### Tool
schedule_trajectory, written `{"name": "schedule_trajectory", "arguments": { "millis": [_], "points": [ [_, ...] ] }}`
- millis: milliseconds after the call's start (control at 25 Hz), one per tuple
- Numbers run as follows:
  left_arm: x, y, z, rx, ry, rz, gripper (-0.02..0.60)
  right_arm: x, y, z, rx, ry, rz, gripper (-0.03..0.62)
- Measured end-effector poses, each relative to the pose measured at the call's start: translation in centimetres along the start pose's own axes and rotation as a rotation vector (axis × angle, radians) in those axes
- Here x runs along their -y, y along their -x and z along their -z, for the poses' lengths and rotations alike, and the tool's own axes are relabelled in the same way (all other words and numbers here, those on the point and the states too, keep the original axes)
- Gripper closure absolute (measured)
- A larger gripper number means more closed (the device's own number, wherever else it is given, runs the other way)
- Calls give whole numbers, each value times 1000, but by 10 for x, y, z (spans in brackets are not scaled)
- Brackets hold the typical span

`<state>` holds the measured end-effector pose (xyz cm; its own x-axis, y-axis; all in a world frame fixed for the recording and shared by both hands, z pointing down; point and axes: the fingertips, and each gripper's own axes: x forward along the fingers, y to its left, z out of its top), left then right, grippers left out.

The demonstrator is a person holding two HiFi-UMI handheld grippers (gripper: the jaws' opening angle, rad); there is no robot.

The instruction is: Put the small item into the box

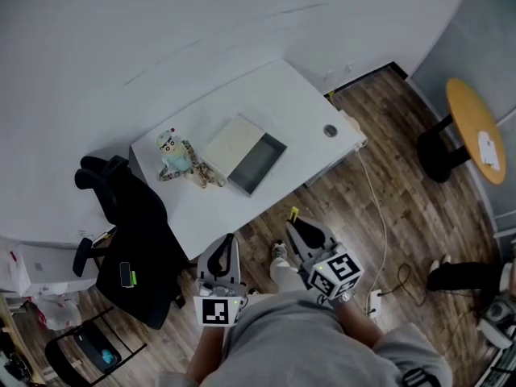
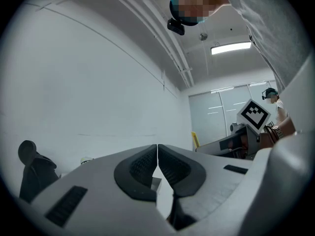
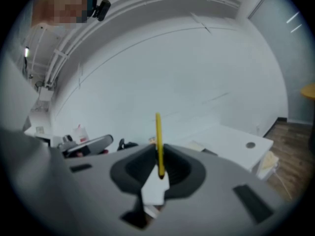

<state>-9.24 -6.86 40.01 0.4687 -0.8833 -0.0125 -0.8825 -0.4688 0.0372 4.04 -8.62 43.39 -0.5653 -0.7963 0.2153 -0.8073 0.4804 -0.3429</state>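
With the thin yellow stick [image 3: 158,132] clamped in my right fingers [image 3: 135,168] and my left fingers [image 2: 140,171] closed on nothing, the open grey rectangular box [image 1: 256,164] on the white tabletop [image 1: 306,103] lies well ahead, the drop not yet made.

Table [image 1: 310,95]: white, rectangular, set against the pale wall.
Box [image 1: 260,164]: open, dark grey inside, near the middle of the tabletop.
Lid [image 1: 234,141]: pale, flat on the table, touching the box's wall-side edge.
Toy figure [image 1: 179,160]: lies at the table's left end, just beside the lid.
Grommet [image 1: 330,131]: round, grey, near the right end.
Floor [image 1: 403,216]: wood planks, carrying a black office chair [image 1: 133,240], a round table [image 1: 476,127] and a white cable [image 1: 377,216].
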Motion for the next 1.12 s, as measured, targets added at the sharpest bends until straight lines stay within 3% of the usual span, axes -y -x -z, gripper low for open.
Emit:
{"name": "schedule_trajectory", "arguments": {
  "millis": [160, 680, 1120],
  "points": [
    [-5, -34, 6, -25, 20, -31, 545, 23, -21, -10, -27, 3, -34, 526],
    [-9, -116, -3, 22, 10, -95, 545, 85, -75, -32, -73, 14, -94, 526],
    [-32, -147, 3, -8, 13, -67, 545, 103, -113, -28, -111, 8, -50, 526]
  ]
}}
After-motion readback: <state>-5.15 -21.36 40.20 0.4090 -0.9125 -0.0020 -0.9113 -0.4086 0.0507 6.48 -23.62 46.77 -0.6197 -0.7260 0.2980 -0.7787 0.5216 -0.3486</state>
